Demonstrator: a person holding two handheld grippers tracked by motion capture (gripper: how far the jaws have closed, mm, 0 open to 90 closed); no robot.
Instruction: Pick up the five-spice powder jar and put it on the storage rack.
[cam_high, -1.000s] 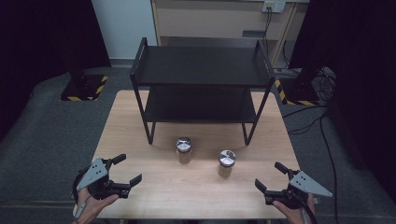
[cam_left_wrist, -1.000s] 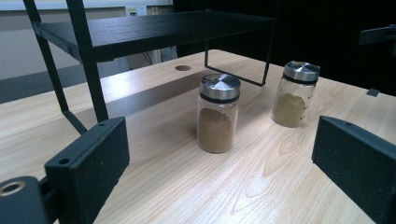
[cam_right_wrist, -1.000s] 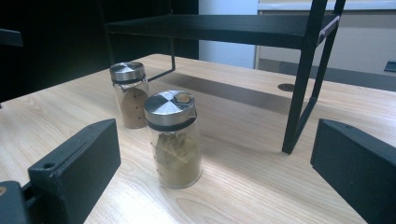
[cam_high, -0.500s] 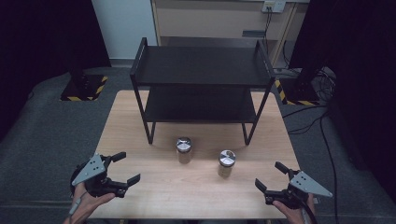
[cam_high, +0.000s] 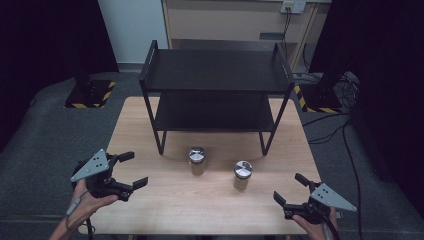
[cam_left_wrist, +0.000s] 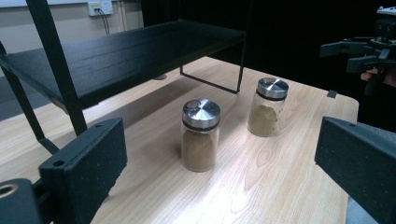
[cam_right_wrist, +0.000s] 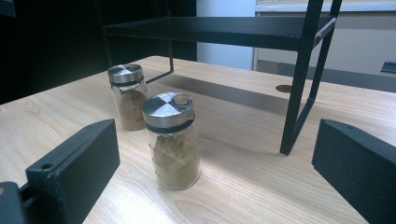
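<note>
Two glass spice jars with silver lids stand on the wooden table (cam_high: 165, 210) in front of a black two-tier rack (cam_high: 215, 75). The left jar (cam_high: 197, 161) holds brown powder; the right jar (cam_high: 242, 175) holds a paler tan spice. My left gripper (cam_high: 134, 169) hovers open near the table's front left, with nothing between its jaws, which point toward the jars. In the left gripper view the brown jar (cam_left_wrist: 200, 135) stands straight ahead and the paler one (cam_left_wrist: 267, 108) behind it. My right gripper (cam_high: 289, 187) is open and empty at the front right, with the paler jar (cam_right_wrist: 172, 140) close ahead.
The rack's front legs (cam_high: 160, 140) stand just behind the jars, and both its shelves look bare. Bare tabletop lies between the two grippers. Grey floor surrounds the table, with cables (cam_high: 345, 135) to the right. The right gripper shows far off in the left gripper view (cam_left_wrist: 359, 51).
My left gripper has drifted a little forward, away from the table's front edge. The right gripper and both jars have stayed put.
</note>
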